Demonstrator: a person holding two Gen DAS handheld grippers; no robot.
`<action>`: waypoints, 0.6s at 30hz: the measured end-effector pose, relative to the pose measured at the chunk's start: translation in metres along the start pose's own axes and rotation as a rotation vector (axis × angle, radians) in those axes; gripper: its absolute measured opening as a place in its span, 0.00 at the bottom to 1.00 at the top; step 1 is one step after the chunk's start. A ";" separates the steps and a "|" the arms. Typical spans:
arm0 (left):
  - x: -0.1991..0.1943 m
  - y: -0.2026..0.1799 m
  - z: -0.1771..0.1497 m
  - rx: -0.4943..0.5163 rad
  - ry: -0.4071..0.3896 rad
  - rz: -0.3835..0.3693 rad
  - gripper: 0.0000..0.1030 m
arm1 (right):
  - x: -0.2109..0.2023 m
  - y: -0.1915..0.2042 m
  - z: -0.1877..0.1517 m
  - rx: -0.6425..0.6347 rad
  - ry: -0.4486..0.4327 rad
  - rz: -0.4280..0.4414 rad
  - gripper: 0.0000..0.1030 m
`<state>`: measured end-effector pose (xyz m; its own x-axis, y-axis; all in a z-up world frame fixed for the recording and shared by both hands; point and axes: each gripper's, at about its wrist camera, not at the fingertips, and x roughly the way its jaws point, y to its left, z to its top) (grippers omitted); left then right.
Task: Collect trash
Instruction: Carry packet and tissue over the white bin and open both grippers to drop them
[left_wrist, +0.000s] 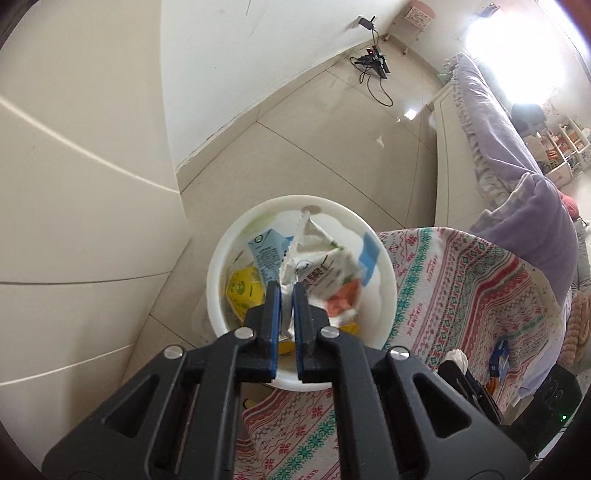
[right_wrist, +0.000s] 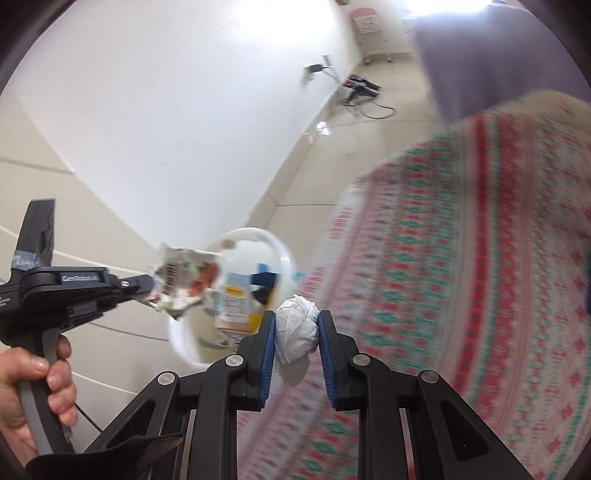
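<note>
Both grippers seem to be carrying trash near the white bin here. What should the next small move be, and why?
Probably open the left gripper. It is shut on a white snack wrapper that hangs directly over the open white bin, which already holds cartons and packets, so the wrapper should drop inside. The right gripper is shut on a crumpled tissue ball beside the bin's rim, so it can follow.

Wrapper (left_wrist: 317, 273) in hand-held gripper (left_wrist: 287, 291), over bin (left_wrist: 380, 258)

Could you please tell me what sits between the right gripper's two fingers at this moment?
A crumpled white tissue ball is pinched in the right gripper, near the white bin; the right wrist view shows it.
</note>
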<state>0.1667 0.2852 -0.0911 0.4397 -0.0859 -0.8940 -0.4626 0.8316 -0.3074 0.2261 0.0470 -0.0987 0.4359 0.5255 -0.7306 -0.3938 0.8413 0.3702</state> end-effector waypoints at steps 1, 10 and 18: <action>0.000 0.000 0.001 0.000 -0.001 0.007 0.07 | 0.005 0.007 0.002 -0.007 0.001 0.007 0.23; 0.005 0.005 0.008 -0.039 0.015 -0.040 0.11 | 0.053 0.041 0.023 -0.009 0.035 0.042 0.25; 0.001 0.008 0.010 -0.069 -0.002 -0.031 0.21 | 0.066 0.053 0.038 0.001 0.014 0.039 0.54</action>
<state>0.1708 0.2974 -0.0913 0.4560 -0.1098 -0.8832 -0.5004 0.7890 -0.3565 0.2650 0.1311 -0.1052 0.4084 0.5565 -0.7236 -0.4094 0.8201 0.3997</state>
